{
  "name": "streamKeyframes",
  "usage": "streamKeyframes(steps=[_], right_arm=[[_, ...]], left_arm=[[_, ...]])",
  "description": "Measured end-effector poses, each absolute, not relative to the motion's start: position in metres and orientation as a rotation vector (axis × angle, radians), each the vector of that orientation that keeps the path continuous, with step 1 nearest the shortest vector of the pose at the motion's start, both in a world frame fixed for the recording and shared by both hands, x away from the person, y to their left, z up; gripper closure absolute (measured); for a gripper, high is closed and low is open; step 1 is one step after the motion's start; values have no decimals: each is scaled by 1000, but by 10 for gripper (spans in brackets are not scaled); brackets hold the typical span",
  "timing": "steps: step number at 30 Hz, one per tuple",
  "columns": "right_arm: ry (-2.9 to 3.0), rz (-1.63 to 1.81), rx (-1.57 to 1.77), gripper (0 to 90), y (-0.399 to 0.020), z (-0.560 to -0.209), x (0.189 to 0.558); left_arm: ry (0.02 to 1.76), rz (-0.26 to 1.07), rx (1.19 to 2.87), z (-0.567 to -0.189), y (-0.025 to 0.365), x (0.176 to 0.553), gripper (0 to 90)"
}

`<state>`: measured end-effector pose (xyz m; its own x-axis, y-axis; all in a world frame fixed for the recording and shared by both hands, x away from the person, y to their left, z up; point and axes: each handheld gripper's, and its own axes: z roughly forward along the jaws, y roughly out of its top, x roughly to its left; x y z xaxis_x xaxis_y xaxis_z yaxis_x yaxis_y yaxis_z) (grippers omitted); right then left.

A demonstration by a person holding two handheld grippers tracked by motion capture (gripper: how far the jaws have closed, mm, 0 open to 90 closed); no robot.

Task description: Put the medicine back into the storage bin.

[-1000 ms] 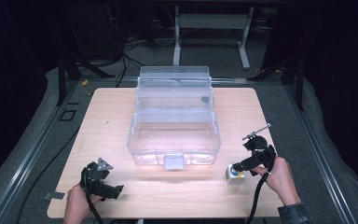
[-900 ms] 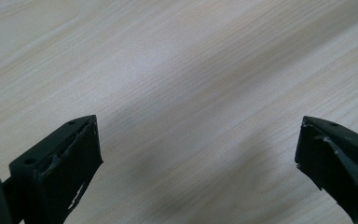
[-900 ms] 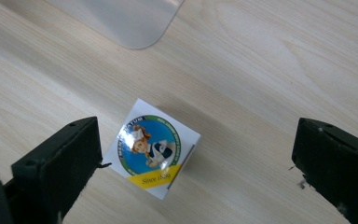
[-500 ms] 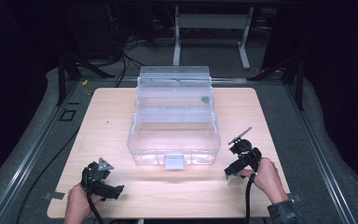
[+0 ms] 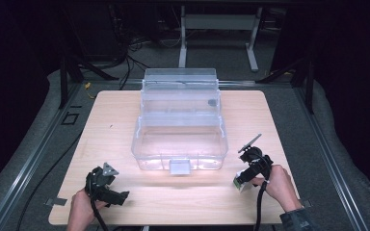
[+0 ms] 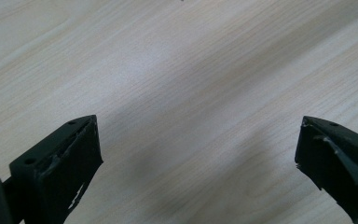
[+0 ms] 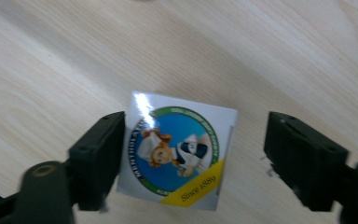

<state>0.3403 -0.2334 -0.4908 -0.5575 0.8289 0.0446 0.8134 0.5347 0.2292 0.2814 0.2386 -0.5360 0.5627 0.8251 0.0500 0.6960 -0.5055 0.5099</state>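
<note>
A small white box [image 7: 182, 149] with a round blue label showing a cartoon figure lies on the wooden table [image 5: 120, 120] at the front right. My right gripper [image 7: 193, 140] points down over it, and its jaws have just been closing with the box between them. The left jaw sits at the box's edge, while a gap of bare wood separates the right jaw from it. In the high view the right gripper [image 5: 243, 178] covers most of the box [image 5: 241, 186]. My left gripper [image 5: 124, 197] rests at the front left, with its jaws [image 6: 198, 135] wide open over bare wood.
A large clear plastic storage box [image 5: 178, 130] stands open in the middle of the table, with a latch [image 5: 179, 166] on its near wall. Dark padded floor and metal rails surround the table.
The right hand has moved left and down onto the small white box, and its jaws now straddle it more narrowly. The left hand has stayed put.
</note>
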Motion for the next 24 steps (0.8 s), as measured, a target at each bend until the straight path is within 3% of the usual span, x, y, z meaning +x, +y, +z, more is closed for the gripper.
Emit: streamKeyframes(steps=[5, 14, 24], right_arm=[[2693, 319, 1441, 293, -227, -491, 344], [2707, 323, 1455, 443, -227, -492, 345], [2715, 339, 1440, 466, -230, -489, 344]], left_arm=[[1215, 398, 2371, -536, 238, 281, 3], [1216, 398, 2361, -536, 238, 281, 3], [1216, 399, 2367, -536, 238, 281, 4]])
